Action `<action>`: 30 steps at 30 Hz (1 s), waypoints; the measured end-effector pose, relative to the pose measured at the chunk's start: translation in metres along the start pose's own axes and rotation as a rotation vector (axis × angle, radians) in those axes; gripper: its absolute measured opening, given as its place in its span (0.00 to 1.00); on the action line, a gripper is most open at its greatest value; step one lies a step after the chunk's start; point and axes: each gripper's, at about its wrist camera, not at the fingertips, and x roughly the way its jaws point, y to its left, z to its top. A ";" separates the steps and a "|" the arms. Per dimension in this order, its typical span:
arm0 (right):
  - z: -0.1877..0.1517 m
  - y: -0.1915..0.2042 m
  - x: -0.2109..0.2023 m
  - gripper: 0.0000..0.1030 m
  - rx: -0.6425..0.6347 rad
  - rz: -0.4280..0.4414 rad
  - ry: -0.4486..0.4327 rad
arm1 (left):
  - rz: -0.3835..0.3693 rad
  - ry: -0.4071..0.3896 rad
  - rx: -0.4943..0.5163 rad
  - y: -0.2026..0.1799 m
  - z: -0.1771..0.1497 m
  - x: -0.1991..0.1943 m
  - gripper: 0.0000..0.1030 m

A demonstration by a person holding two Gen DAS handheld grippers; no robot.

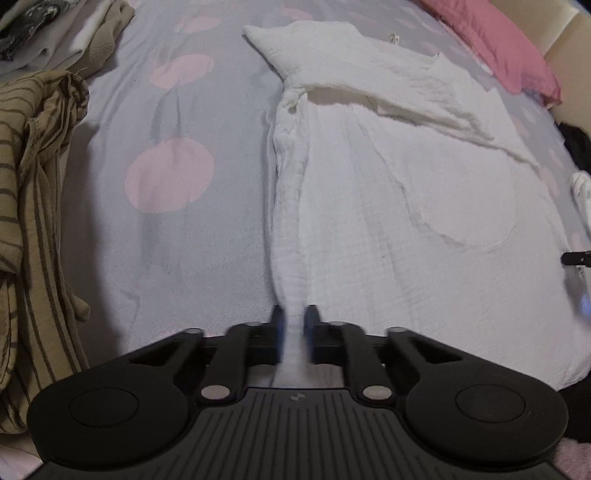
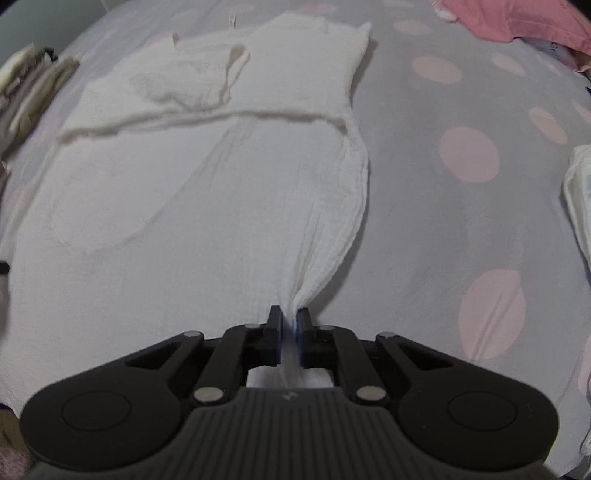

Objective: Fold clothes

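A white crinkled garment [image 1: 406,192] lies spread on the grey bedsheet with pink dots [image 1: 166,177], its sleeves folded across the far part. My left gripper [image 1: 294,321] is shut on the garment's near left corner, with cloth bunched between the fingers. The same garment fills the right wrist view [image 2: 184,192]. My right gripper [image 2: 289,325] is shut on its near right corner, and the cloth pulls into pleats toward the fingers. The right gripper's tip shows at the right edge of the left wrist view [image 1: 576,257].
A tan striped garment [image 1: 33,221] and a pile of other clothes [image 1: 55,33] lie at the left. A pink pillow [image 1: 506,44] lies at the far right by the headboard. In the right wrist view, a white cloth [image 2: 580,206] lies at the right edge and pink fabric [image 2: 517,18] at the top.
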 end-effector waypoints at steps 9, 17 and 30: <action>0.019 -0.014 -0.043 0.08 0.064 0.013 -0.203 | -0.055 -0.254 -0.073 0.017 0.024 -0.057 0.02; 0.053 -0.006 -0.032 0.08 0.029 -0.021 -0.307 | -0.018 -0.373 -0.144 0.032 0.053 -0.058 0.02; 0.052 -0.008 -0.016 0.35 0.005 -0.090 -0.337 | 0.130 -0.351 -0.138 0.029 0.059 -0.034 0.16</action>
